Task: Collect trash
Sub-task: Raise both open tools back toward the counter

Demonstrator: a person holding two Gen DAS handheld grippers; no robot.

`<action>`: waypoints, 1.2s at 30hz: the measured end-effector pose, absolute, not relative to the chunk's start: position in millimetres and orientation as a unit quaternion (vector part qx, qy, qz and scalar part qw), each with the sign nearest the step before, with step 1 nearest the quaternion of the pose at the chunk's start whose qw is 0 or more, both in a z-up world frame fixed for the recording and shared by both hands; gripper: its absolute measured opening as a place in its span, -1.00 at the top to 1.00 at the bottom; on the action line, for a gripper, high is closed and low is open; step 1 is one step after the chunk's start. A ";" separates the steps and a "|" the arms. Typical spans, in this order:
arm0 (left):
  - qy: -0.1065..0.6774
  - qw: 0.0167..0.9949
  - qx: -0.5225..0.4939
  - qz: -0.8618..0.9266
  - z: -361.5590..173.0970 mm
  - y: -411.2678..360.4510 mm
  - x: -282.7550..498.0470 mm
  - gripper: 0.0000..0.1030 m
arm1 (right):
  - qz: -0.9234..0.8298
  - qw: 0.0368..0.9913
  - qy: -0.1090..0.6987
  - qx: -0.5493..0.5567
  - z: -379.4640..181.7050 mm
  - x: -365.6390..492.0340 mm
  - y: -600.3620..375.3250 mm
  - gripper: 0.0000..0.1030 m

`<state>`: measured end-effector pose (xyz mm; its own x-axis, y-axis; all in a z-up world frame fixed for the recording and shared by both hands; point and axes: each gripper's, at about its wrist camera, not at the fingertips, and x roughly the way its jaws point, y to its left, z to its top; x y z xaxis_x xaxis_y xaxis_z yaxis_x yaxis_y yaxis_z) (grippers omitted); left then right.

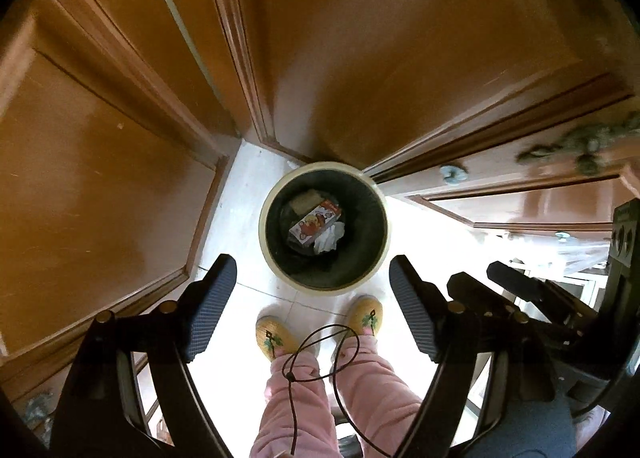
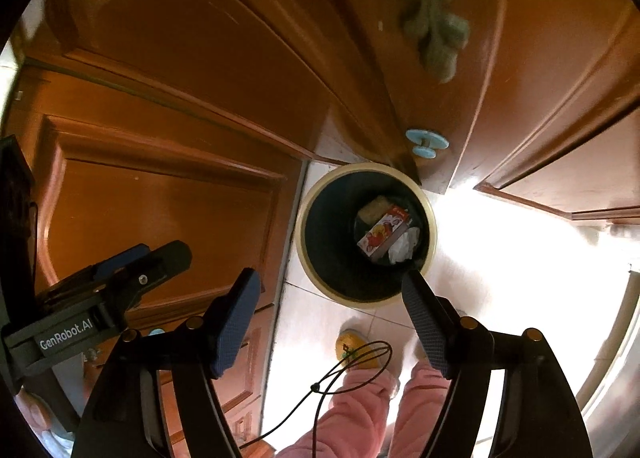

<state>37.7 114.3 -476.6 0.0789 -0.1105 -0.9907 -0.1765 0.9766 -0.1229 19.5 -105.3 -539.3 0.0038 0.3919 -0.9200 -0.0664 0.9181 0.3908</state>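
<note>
A round bin with a cream rim (image 1: pixel 316 290) and dark liner stands on the pale floor in a corner of wooden doors. Inside lie a red-and-white carton (image 1: pixel 316 224), a brown piece (image 1: pixel 306 200) and crumpled white paper (image 1: pixel 331 239). My left gripper (image 1: pixel 313 260) hangs above the bin pointing straight down, open, with nothing between its fingers. In the right wrist view the bin's rim (image 2: pixel 360 302) shows again, with the carton (image 2: pixel 384 232) inside. My right gripper (image 2: pixel 331 275) is open and empty above its near edge. The left gripper (image 2: pixel 160 252) is beside it on the left.
Brown wooden doors (image 1: pixel 120 178) and panels close in around the bin. A blue door stop (image 2: pixel 426 144) sticks out just behind the bin. A person's yellow slippers (image 1: pixel 276 336) and pink trousers (image 1: pixel 360 390) are right in front of the bin. A thin black cord loop (image 1: pixel 316 354) dangles.
</note>
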 end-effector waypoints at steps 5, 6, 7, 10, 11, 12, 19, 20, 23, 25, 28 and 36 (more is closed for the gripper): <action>0.662 0.742 -0.103 0.011 -419.0 114.1 33.9 -0.48 | 0.155 0.708 0.679 0.119 -495.2 8.9 -112.6 -0.45; 0.656 0.748 -0.101 0.007 -404.8 113.2 32.8 -0.48 | 0.155 0.708 0.678 0.120 -485.8 6.0 -115.5 -0.45; 0.652 0.752 -0.098 0.003 -391.9 112.1 32.0 -0.48 | 0.155 0.711 0.675 0.122 -475.1 3.5 -116.7 -0.45; 0.639 0.764 -0.087 -0.007 -356.0 106.6 29.7 -0.48 | 0.156 0.723 0.661 0.124 -434.0 -5.6 -120.2 -0.45; 0.632 0.770 -0.083 -0.013 -342.5 104.2 29.0 -0.48 | 0.157 0.729 0.654 0.125 -419.7 -8.8 -121.7 -0.45; 0.623 0.778 -0.078 -0.017 -327.4 101.4 28.1 -0.48 | 0.157 0.733 0.650 0.126 -406.0 -12.2 -122.6 -0.45; 0.566 0.821 -0.051 -0.042 -244.7 88.8 22.4 -0.48 | 0.151 0.777 0.596 0.132 -306.0 -32.0 -137.1 -0.45; 0.556 0.829 -0.048 -0.047 -231.8 87.4 20.3 -0.48 | 0.150 0.784 0.588 0.134 -293.1 -35.2 -138.5 -0.45; 0.538 0.840 -0.037 -0.056 -201.6 83.3 16.9 -0.48 | 0.147 0.802 0.563 0.135 -258.4 -46.1 -142.7 -0.45; 0.526 0.847 -0.036 -0.067 -181.7 83.0 14.5 -0.48 | 0.145 0.814 0.546 0.137 -235.7 -51.1 -144.7 -0.45; 0.502 0.860 -0.039 -0.084 -148.0 80.9 9.2 -0.48 | 0.142 0.829 0.523 0.139 -202.7 -56.8 -151.1 -0.45; 0.444 0.889 -0.039 -0.102 -68.9 84.1 -3.5 -0.48 | 0.131 0.861 0.471 0.141 -118.8 -66.3 -165.8 -0.45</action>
<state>-3.5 84.1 -68.9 0.5847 -0.2162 -0.7819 0.1468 0.9761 -0.1601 -66.3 -165.8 -118.8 0.5221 0.3593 -0.7735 -0.0930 0.9255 0.3672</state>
